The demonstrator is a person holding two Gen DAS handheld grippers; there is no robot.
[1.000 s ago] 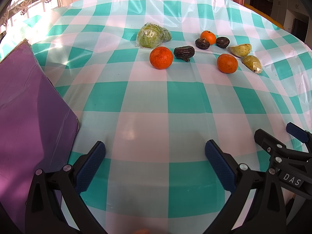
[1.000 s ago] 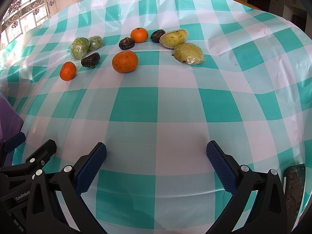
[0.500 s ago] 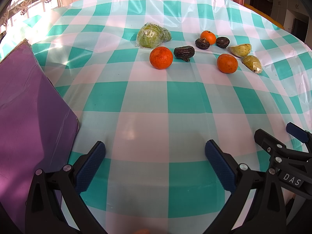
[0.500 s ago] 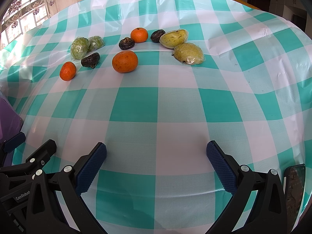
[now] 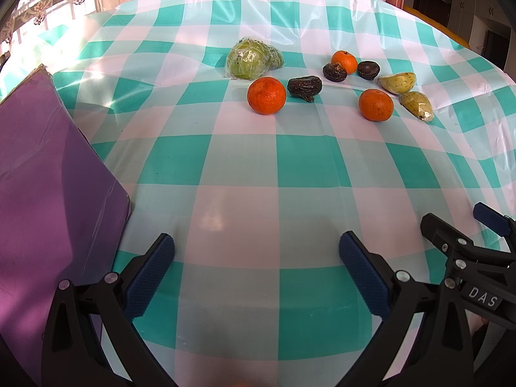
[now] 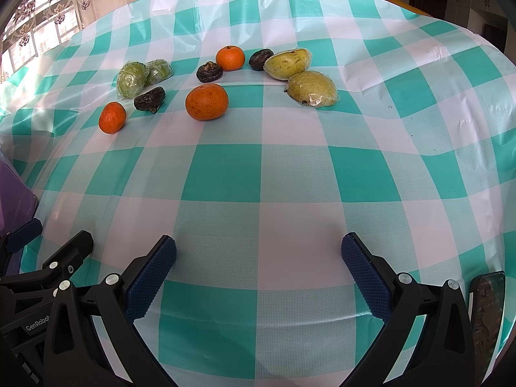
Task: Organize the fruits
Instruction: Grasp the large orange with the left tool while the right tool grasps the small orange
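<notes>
Fruits lie scattered at the far side of the checked tablecloth. In the left wrist view: two wrapped green fruits [image 5: 246,59], three oranges, the nearest [image 5: 266,95], a dark wrinkled fruit [image 5: 304,87], two wrapped yellow pears [image 5: 397,82]. The right wrist view shows the same: a big orange [image 6: 206,102], the pears [image 6: 312,89], the green fruits [image 6: 133,79]. My left gripper [image 5: 256,267] is open and empty near the front edge. My right gripper [image 6: 258,269] is open and empty, beside the left one.
A purple board [image 5: 48,187] lies on the table at the left. A phone [image 6: 488,316] shows at the right wrist view's lower right edge. The teal and white tablecloth [image 6: 258,174] has ripples at the right.
</notes>
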